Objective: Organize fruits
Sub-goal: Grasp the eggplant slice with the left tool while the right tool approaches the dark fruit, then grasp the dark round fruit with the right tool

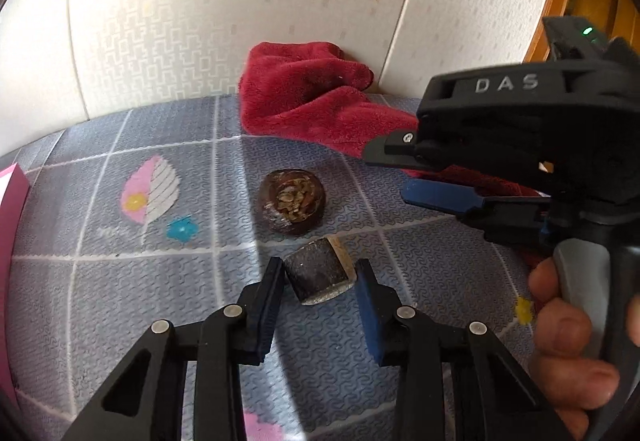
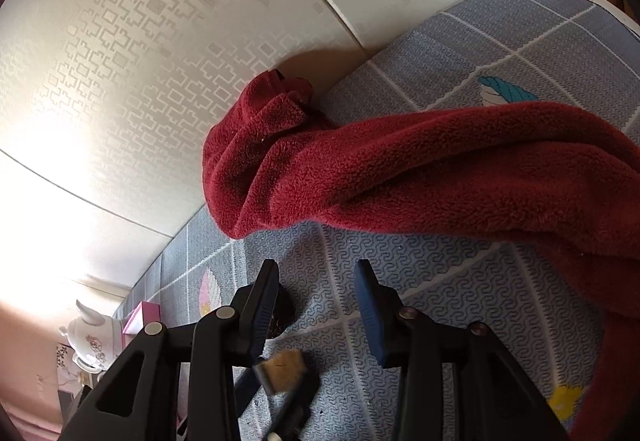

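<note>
In the left wrist view, a cut dark fruit piece [image 1: 319,276] with a pale cut face lies on the patterned mat between my left gripper's [image 1: 320,273] open fingers, with its left edge at the left pad. A round dark brown fruit [image 1: 291,201] lies just beyond it. My right gripper [image 1: 400,171] hovers at the right over the mat, fingers apart and empty. In the right wrist view, the right gripper [image 2: 316,273] is open over the mat; the cut piece [image 2: 282,367] and round fruit [image 2: 282,315] show low, by its left finger.
A crumpled dark red towel [image 1: 316,101] lies at the back against the wall and spreads right [image 2: 440,169]. A pink box [image 1: 10,209] stands at the left edge. A white teapot [image 2: 90,337] stands far left. The mat's right edge [image 2: 592,1] is near a wooden frame.
</note>
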`<state>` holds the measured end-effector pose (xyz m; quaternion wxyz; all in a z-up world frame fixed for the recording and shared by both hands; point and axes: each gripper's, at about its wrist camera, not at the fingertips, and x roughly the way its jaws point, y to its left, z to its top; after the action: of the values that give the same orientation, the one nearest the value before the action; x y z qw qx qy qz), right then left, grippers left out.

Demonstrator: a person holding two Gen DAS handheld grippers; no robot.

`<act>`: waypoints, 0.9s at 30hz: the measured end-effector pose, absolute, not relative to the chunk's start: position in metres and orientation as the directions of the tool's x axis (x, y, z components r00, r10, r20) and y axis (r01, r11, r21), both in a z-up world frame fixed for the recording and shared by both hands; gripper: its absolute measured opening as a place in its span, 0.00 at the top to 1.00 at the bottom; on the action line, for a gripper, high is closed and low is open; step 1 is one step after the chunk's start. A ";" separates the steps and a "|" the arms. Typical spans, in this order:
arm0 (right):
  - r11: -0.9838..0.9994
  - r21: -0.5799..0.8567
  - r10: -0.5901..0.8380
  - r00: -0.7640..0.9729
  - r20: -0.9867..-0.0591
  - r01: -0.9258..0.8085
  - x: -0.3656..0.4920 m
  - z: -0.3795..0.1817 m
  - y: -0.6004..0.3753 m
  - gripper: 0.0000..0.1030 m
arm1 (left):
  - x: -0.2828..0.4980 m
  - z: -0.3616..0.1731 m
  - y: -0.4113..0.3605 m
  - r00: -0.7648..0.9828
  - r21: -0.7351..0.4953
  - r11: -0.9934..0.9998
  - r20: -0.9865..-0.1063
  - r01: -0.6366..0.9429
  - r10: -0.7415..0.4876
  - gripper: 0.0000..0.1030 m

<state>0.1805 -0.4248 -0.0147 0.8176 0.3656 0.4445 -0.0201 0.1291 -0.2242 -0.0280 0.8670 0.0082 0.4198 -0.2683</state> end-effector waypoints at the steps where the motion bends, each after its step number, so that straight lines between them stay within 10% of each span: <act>1: 0.735 0.578 0.295 0.600 -0.744 0.355 0.182 -0.015 -0.423 0.61 | 0.127 -0.027 -0.219 0.509 -0.217 0.857 -0.726 0.467 -0.461 0.65; 13: 0.808 0.540 0.360 0.527 -0.770 0.236 0.202 -0.023 -0.379 0.61 | 0.088 -0.027 -0.122 0.621 -0.138 0.959 -0.738 0.246 -0.266 0.65; 27: 0.986 0.144 0.080 0.530 -0.844 0.081 0.210 -0.022 -0.301 0.60 | 0.065 -0.031 -0.101 0.683 -0.115 0.970 -0.692 0.214 -0.233 0.65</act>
<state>0.2105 -0.3005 -0.0216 0.8706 0.0830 0.4849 -0.0003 0.0654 -0.1013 -0.0310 0.9173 -0.0123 0.3789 -0.1219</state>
